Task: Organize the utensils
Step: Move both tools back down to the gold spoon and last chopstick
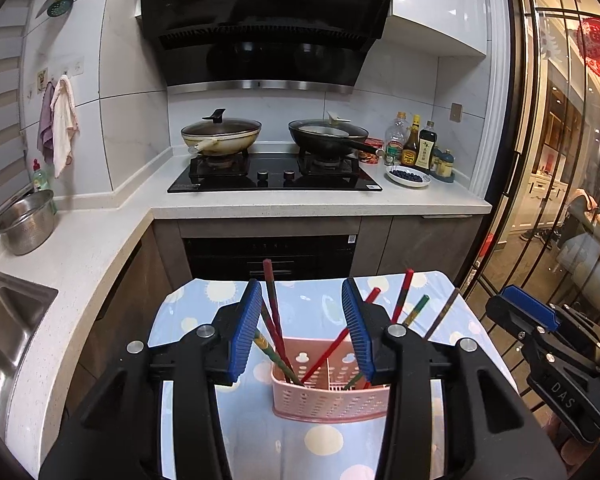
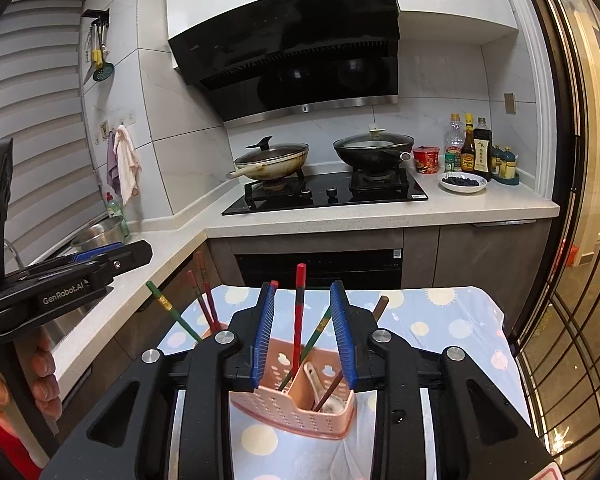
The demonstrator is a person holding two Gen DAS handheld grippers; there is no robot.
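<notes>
A pink perforated utensil basket (image 1: 328, 398) stands on a small table with a blue dotted cloth (image 1: 324, 452). Several red, green and brown chopsticks (image 1: 274, 312) stand in it, leaning outward. My left gripper (image 1: 306, 296) is open and empty, above and just behind the basket. In the right wrist view the basket (image 2: 296, 404) holds chopsticks (image 2: 299, 312) and a white ceramic spoon (image 2: 320, 390) in its right compartment. My right gripper (image 2: 303, 294) is open and empty above the basket. The other gripper shows at each view's edge (image 1: 540, 332) (image 2: 72, 276).
An L-shaped counter (image 1: 300, 200) runs behind the table, with a hob, two lidded woks (image 1: 220, 132), sauce bottles (image 1: 414, 144) and a plate of blueberries (image 1: 408, 176). A steel colander (image 1: 26, 222) and sink (image 1: 8, 320) lie at the left. A glass door (image 1: 560, 160) is at the right.
</notes>
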